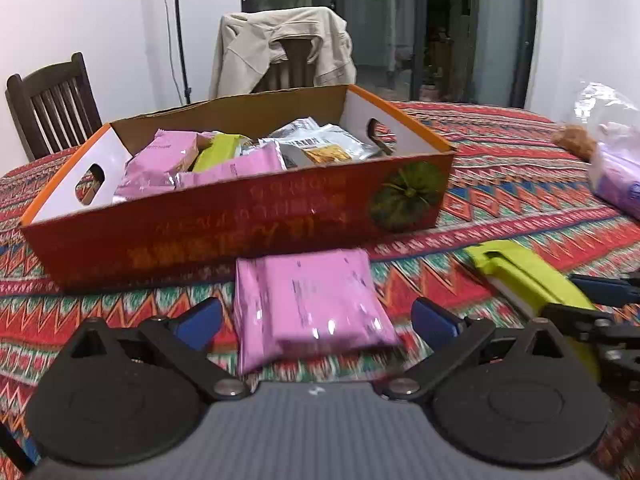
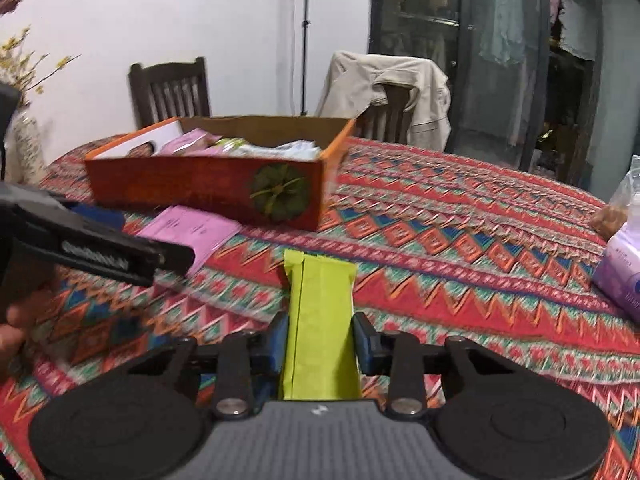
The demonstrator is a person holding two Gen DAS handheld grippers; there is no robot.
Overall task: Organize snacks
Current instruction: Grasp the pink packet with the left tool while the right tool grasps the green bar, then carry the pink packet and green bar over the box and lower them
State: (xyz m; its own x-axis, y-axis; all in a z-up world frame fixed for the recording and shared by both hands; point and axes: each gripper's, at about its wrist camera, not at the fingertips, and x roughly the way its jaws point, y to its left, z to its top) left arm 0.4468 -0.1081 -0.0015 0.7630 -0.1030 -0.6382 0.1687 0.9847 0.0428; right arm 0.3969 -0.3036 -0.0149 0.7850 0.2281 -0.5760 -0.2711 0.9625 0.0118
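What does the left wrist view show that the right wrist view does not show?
Only the left wrist view shows the open left claw around the pink packet, without touching it, and the packets inside the box clearly.

Only the right wrist view shows the right claw shut on the green packet, a hand at the left edge, and a vase with yellow flowers.

Both show the box, the pink and green packets, the patterned cloth, two chairs and the jacket on one.
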